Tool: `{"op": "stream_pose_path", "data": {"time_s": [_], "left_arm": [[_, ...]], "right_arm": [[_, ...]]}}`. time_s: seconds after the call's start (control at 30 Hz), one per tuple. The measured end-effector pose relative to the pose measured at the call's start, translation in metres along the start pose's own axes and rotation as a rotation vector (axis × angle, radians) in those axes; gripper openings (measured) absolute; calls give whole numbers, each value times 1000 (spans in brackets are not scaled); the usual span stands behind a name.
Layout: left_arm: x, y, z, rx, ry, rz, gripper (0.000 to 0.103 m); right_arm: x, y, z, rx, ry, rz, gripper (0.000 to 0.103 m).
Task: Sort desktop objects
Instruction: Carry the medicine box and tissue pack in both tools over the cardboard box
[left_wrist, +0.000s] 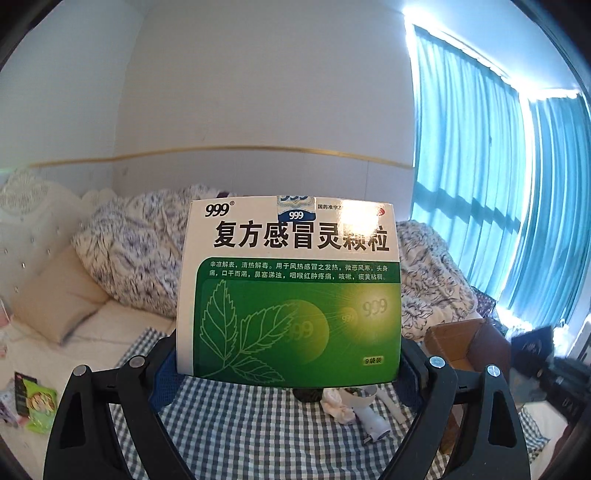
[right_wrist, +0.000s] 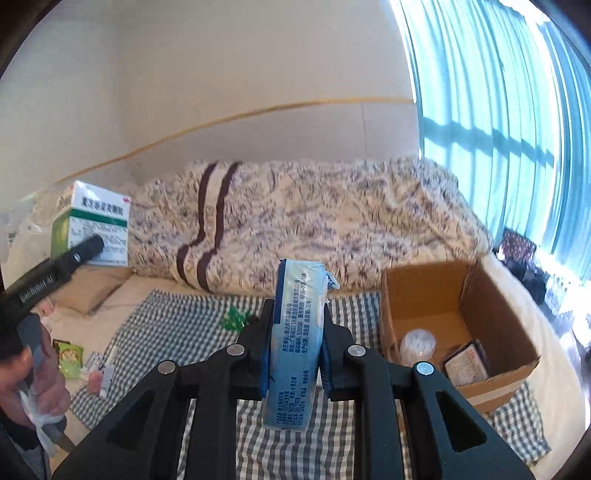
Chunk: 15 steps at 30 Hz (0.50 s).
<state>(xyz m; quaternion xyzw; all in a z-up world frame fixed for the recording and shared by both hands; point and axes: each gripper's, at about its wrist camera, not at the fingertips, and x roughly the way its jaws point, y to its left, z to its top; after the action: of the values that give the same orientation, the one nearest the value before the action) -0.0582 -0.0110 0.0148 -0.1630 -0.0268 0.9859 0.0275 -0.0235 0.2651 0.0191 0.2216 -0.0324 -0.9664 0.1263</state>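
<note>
- Green-and-white cardboard medicine box (left_wrist: 290, 291), held upright and raised above the blue-checked cloth (left_wrist: 258, 424), is clamped by its lower sides in the left gripper (left_wrist: 290, 363).
- Right wrist view: the right gripper (right_wrist: 295, 354) pinches a pale blue plastic packet (right_wrist: 295, 343) on edge, beside an open brown cardboard carton (right_wrist: 461, 325).

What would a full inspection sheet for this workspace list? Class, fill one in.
Surface: checked cloth spread on a bed.
Job's things: green medicine box and blue packet, both held up; cardboard box holding a few items.
Clutter: green snack packet, white items on the cloth.
Grippers: left tool shut on the medicine box; right tool shut on the packet.
Cables: nothing seen.
Surroundings: quilt, pillow, blue curtains.
</note>
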Motion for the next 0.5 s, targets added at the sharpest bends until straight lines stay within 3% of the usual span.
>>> {"op": "stream_pose_path", "data": {"time_s": [0.5], "left_arm": [[-22, -73, -2, 48, -13, -78, 93]], "right_arm": [[-63, -39, 18, -40, -184, -50, 19]]}}
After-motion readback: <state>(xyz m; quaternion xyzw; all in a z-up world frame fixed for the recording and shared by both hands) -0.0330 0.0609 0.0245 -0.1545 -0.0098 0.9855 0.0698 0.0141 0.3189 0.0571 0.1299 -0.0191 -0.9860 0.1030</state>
